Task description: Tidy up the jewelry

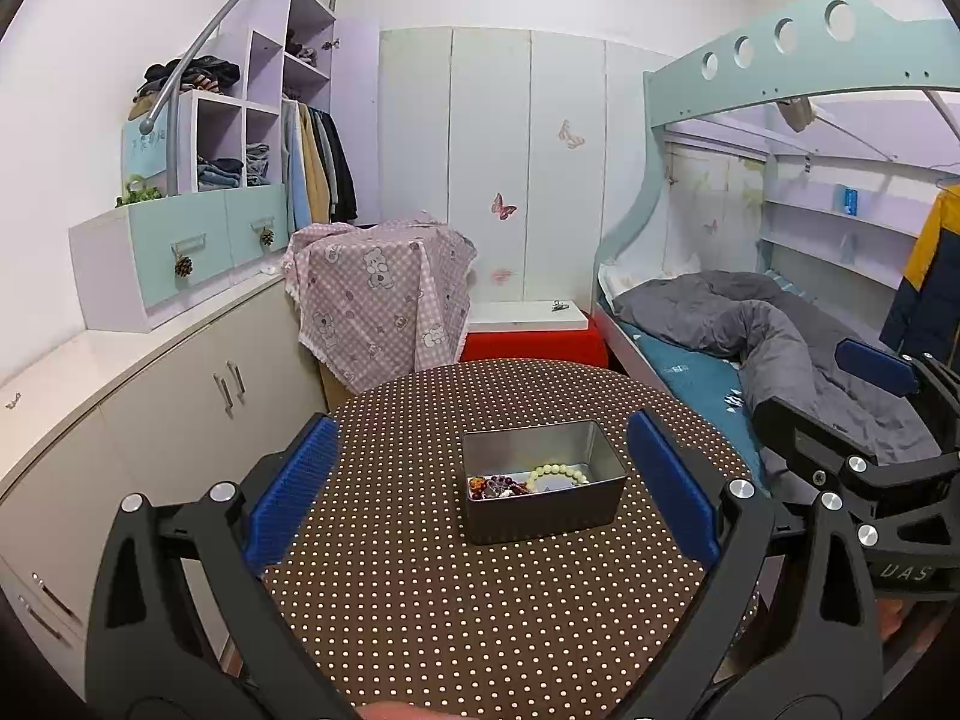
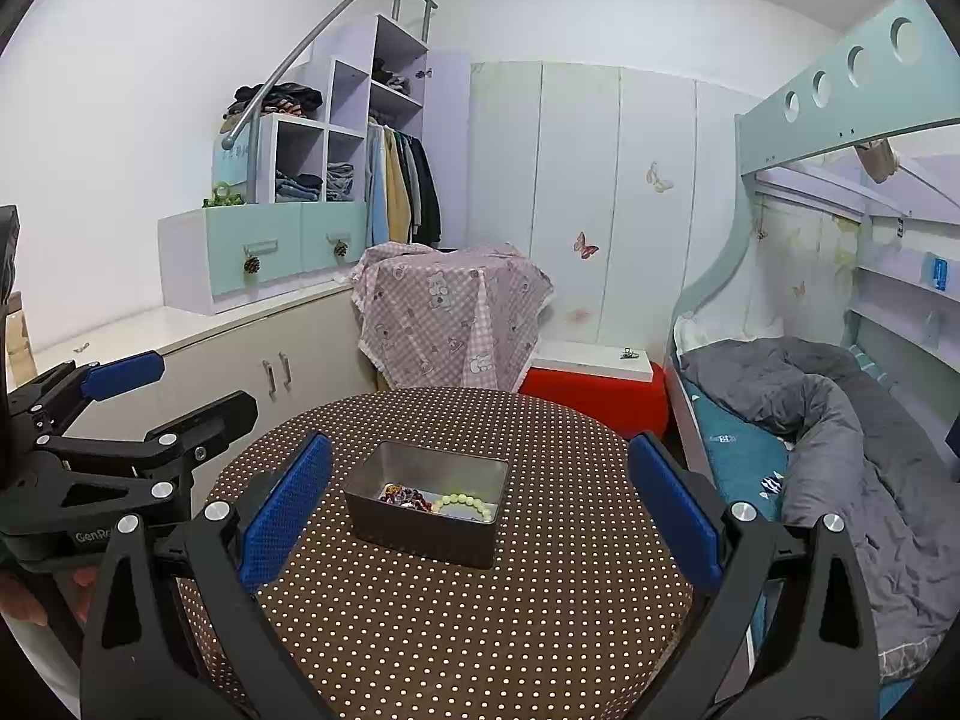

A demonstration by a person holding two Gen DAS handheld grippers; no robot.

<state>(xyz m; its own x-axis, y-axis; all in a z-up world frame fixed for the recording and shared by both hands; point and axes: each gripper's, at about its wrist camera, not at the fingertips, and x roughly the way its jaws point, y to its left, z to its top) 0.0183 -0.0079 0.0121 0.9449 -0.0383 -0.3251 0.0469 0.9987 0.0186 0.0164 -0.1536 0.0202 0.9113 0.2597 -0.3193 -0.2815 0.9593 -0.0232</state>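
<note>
An open metal tin [image 1: 591, 455] stands on the round brown polka-dot table [image 1: 420, 600]; it also shows in the right wrist view [image 2: 414, 525]. Inside lie a pale green bead bracelet [image 1: 561, 471] [image 2: 462, 504] and dark red beaded jewelry [image 1: 498, 486] [image 2: 405, 495]. My left gripper [image 1: 480, 492] is open and empty, held above the table in front of the tin. My right gripper [image 2: 480, 510] is open and empty too, to the right of the left one. Each gripper shows at the edge of the other's view, the right gripper [image 1: 840, 384] and the left gripper [image 2: 162, 387].
A low cabinet [image 1: 180, 396] runs along the left. A stand draped in pink checked cloth [image 1: 384, 306] and a red box with a white top [image 1: 534, 336] stand behind the table. A bunk bed with a grey duvet [image 1: 750, 324] is on the right.
</note>
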